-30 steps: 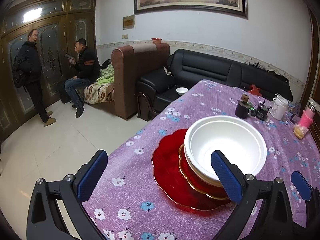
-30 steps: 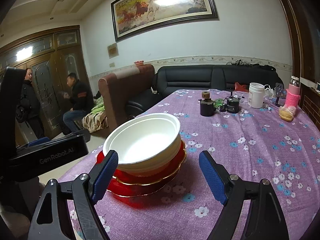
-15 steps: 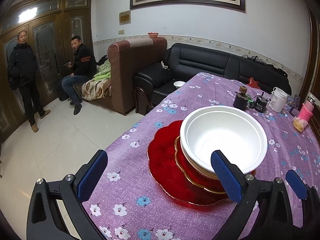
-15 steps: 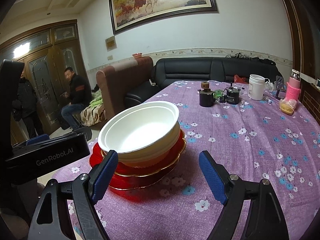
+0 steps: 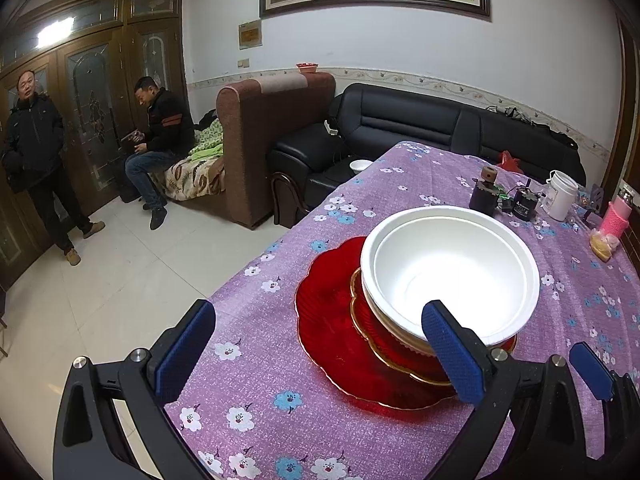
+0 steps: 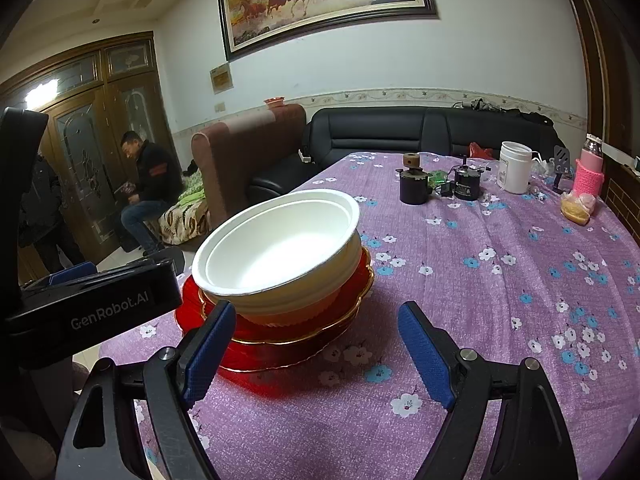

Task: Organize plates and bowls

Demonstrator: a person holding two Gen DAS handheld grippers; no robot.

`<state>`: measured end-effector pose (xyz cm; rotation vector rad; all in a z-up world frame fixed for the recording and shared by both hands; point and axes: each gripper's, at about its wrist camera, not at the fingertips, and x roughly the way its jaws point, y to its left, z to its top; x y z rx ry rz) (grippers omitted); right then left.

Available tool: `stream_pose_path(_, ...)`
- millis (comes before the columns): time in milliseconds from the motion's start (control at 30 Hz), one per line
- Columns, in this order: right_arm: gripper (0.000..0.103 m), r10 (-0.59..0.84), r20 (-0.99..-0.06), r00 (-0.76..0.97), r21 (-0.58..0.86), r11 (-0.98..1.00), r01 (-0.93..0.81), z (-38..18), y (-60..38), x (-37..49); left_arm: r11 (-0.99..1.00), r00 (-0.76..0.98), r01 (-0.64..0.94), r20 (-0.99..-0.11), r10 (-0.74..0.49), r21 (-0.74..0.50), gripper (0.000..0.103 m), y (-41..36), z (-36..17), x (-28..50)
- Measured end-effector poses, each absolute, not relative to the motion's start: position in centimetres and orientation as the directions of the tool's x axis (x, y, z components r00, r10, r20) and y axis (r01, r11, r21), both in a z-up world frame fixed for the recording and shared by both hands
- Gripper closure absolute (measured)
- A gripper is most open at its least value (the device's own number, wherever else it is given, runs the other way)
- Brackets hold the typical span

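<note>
Nested white bowls [image 5: 452, 276] sit on a smaller gold-rimmed red plate [image 5: 384, 340], which lies on a large red plate [image 5: 328, 320] near the table's front left corner. The stack shows in the right wrist view too: bowls [image 6: 280, 248], red plates [image 6: 292, 340]. My left gripper [image 5: 316, 348] is open and empty, just in front of the stack. My right gripper [image 6: 316, 352] is open and empty, in front of the stack and to its right. The left gripper's body [image 6: 92, 304] shows at the left of the right wrist view.
The table has a purple flowered cloth [image 6: 500, 280]. At its far end stand a dark pot [image 6: 414, 188], a black canister [image 6: 466, 184], a white jar [image 6: 516, 168] and a pink bottle [image 6: 588, 172]. Sofas [image 5: 400, 128] and two men [image 5: 160, 136] are beyond the table's left edge.
Both grippers have moved slightly closer to the stack and shifted view; the stack itself has not moved. Both stay open.
</note>
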<state>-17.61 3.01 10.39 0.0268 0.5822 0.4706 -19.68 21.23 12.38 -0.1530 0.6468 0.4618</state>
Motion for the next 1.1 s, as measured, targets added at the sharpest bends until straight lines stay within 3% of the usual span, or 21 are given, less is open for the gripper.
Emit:
stream_pose_path(700, 0.016, 0.434, -0.539, 0.722, 0.15, 0.893, -0.425, 9.8, 3.2, -18.0, 0.878, 0.704, -0.479, -0.59, 0.396, 0.017, 0.0, 21.2, 12.4, -20.1)
stream_pose_path(833, 0.016, 0.439, -0.535, 0.722, 0.151, 0.89, -0.43, 9.7, 3.2, -18.1, 0.864, 0.716, -0.503, -0.554, 0.425, 0.014, 0.0, 21.2, 12.8, -20.9)
stream_pose_path(967, 0.016, 0.446, -0.531, 0.721, 0.147, 0.886, -0.44, 9.6, 3.3, -18.4, 0.824, 0.73, -0.566, -0.459, 0.506, 0.01, 0.0, 21.1, 14.1, -23.0)
stream_pose_path(1100, 0.016, 0.454, -0.516, 0.727, 0.127, 0.879, -0.459, 10.1, 3.6, -18.9, 0.832, 0.789, -0.549, -0.378, 0.484, -0.08, 0.0, 21.8, 15.1, -25.3)
